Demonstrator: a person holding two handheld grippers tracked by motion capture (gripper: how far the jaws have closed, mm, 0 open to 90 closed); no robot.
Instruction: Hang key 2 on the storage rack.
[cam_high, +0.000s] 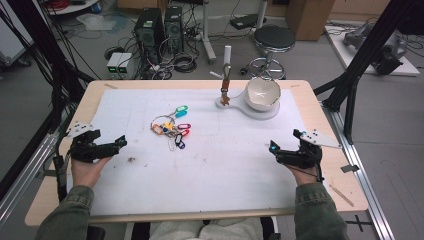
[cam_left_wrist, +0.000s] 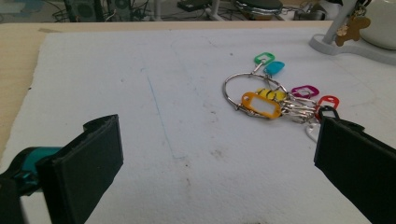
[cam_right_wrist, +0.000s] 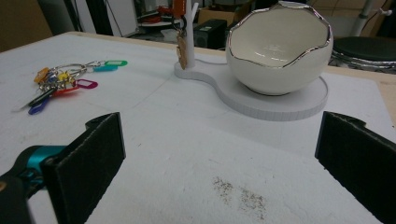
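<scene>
The glossy white bowl (cam_right_wrist: 279, 49), shaped like a cracked eggshell with a jagged silver rim, sits hollow on a flat white stand (cam_right_wrist: 280, 105) at the desk's (cam_high: 50, 185) far side. A metal key ring (cam_left_wrist: 280, 95) with coloured plastic tags lies on the white mat (cam_high: 215, 165), left of centre. Left gripper (cam_high: 107, 146) and right gripper (cam_high: 280, 150) rest released, jaws wide apart, near the mat's edges.

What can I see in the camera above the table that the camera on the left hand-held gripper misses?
High view alone: the person's hands, the right hand-held gripper, the whole egg-shaped bowl on its white stand.

Left gripper view alone: its own open black jaws close up, and the orange tag in detail.

Both: the key ring with coloured tags on the white mat.
</scene>
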